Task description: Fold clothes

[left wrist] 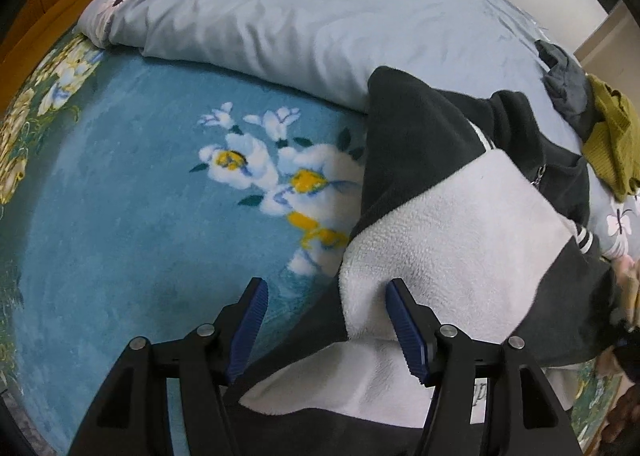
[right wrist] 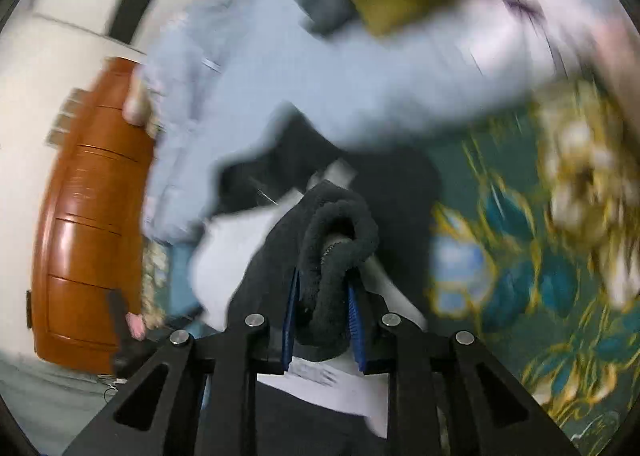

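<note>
Early in the fold: the right tongs (right wrist: 322, 308) clench a dark edge of the fleece jacket (left wrist: 460, 215), the left tongs (left wrist: 326, 316) gape unclenched at lower centre over its white panel, needing a grip next.

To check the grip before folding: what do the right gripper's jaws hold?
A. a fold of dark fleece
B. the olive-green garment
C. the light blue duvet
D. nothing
A: in the right wrist view the right gripper pinches a fold of dark fleece between its blue pads.

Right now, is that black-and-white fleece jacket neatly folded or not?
Not yet. The fleece jacket lies rumpled across the bed, with the right gripper pinching a bunched dark edge.
</note>
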Demonstrator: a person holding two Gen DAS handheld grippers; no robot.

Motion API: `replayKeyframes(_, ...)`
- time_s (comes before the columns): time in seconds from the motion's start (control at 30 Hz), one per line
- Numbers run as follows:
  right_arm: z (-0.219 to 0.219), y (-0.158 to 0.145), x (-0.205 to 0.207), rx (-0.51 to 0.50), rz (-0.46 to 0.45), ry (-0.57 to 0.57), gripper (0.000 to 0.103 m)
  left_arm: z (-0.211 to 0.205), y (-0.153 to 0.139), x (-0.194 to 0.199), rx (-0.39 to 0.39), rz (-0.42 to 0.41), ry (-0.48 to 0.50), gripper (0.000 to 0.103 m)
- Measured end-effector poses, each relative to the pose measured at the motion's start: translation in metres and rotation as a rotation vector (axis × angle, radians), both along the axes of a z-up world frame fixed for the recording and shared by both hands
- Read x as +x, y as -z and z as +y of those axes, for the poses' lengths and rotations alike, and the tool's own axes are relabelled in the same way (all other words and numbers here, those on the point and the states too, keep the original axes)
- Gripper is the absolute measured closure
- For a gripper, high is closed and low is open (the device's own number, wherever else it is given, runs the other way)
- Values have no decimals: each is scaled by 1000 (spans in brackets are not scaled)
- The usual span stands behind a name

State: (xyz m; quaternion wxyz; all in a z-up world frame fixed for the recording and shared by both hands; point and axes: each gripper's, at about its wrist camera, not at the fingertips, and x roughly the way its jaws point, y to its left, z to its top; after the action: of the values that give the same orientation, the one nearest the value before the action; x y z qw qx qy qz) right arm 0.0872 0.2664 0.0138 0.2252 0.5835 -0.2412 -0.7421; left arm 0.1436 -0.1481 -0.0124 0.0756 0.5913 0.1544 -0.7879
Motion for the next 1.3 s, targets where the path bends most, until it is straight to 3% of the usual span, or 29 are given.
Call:
replayKeyframes(0.33, 24, 47, 0, 53, -126, 100, 77, 2, 14, -5, -31, -55, 16, 34)
replayKeyframes(0.4, 27, 42, 2, 55, -129, 102, 76, 1, 10, -7, -18, -63, 11, 36)
replayKeyframes(0.57, 32, 12, 15, 69, -87, 88, 66, -4, -14, 6, 104, -18, 36, 36)
replayKeyframes(0.73, 55, -8, 68, 7, -75, 127, 58, -17, -32, 44, 285, 68, 46, 34)
replayKeyframes(0.8, 69, -12, 95, -9, -77, 136, 58, -21, -40, 63, 352, 112, 43, 30)
replayKeyframes(0.93, 91, -23, 139, -71, -49, 184, 58, -23, -61, 88, 407, 242, 116, 20)
replayKeyframes(1.0, 103, -33, 158, -95, -8, 222, 56, -19, -71, 97, 377, 263, 170, 16)
replayKeyframes(1.07, 107, -40, 169, -101, 23, 246, 38, -14, -80, 106, 298, 260, 218, 16)
replayKeyframes(1.13, 101, -43, 178, -106, 30, 243, 33, -16, -88, 119, 231, 248, 244, 16)
replayKeyframes(1.2, 99, -45, 186, -92, 21, 217, 30, -22, -89, 129, 223, 235, 253, 15)
replayKeyframes(1.3, 97, -45, 201, -79, -7, 174, 30, -35, -81, 149, 285, 181, 237, 15)
